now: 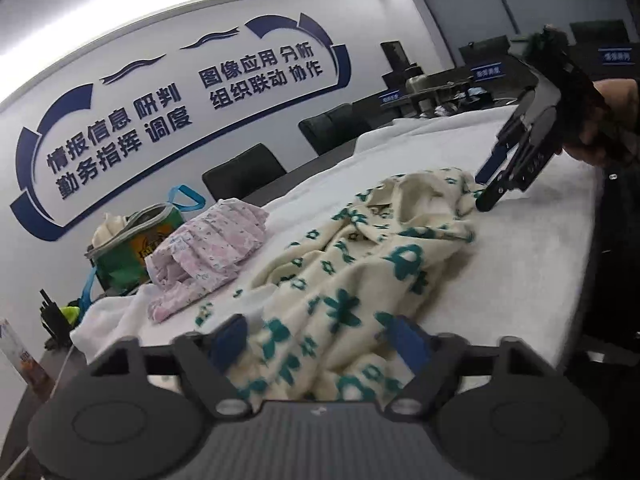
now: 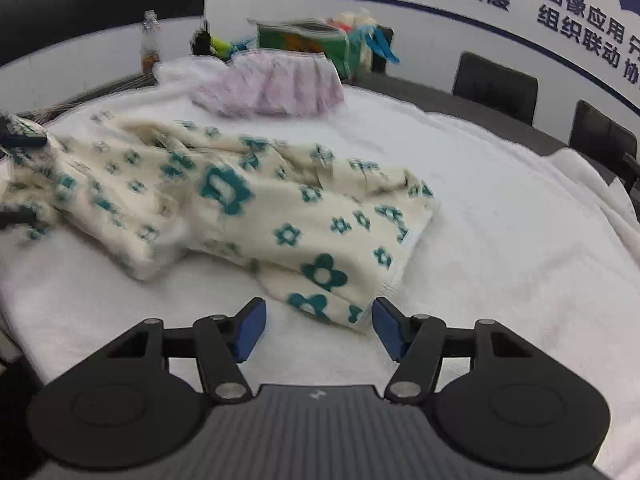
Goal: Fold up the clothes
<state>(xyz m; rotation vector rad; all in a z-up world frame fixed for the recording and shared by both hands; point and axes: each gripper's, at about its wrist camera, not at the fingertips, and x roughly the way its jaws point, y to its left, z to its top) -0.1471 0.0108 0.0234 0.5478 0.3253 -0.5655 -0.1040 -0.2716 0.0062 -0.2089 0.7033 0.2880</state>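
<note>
The left gripper (image 1: 320, 340) fills the bottom of its own view, its blue pads (image 1: 230, 338) standing apart with the cream garment (image 1: 360, 264) bunched between them; blur hides whether the pads touch the cloth. The garment, cream with teal flowers, lies crumpled across a white towel (image 1: 520, 248) that covers the table. In the right wrist view, the right gripper (image 2: 319, 326) hangs just above the towel with its jaws moderately wide, and a hem corner of the garment lies between the pads (image 2: 386, 326) without being pinched. Beyond the garment sits a folded pink floral garment (image 2: 276, 88), and behind that a green bag (image 2: 308, 42) with blue handles. A plastic bottle (image 2: 150, 42) stands at the far edge. Black chairs (image 2: 494, 86) line a white wall with blue lettering (image 1: 120, 140).
</note>
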